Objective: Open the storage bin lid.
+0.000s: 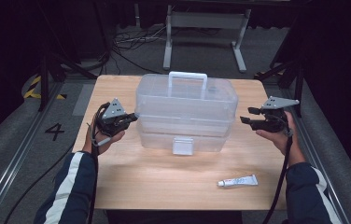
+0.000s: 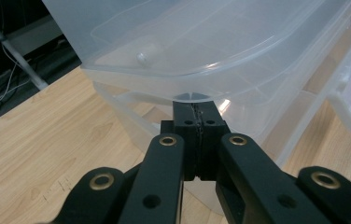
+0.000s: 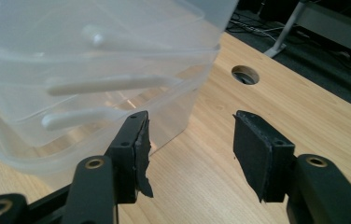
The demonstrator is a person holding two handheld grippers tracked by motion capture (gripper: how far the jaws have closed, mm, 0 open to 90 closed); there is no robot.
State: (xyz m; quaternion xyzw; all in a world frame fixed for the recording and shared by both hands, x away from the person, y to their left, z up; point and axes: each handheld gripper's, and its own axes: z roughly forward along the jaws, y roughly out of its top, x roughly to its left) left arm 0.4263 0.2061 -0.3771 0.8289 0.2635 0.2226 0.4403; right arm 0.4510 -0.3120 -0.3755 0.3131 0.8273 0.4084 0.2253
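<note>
Jaws of the left gripper were pressed together against the clear box's left end. Right gripper jaws stood apart, empty, beside its right end near the tabletop's right edge.

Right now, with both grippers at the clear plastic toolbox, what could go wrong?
1. The left gripper, jaws shut, pushes up under the lid rim of the clear plastic toolbox; it may slip off.
2. The right gripper is open with nothing between its jaws, so the box could slide towards the small white tube.
</note>
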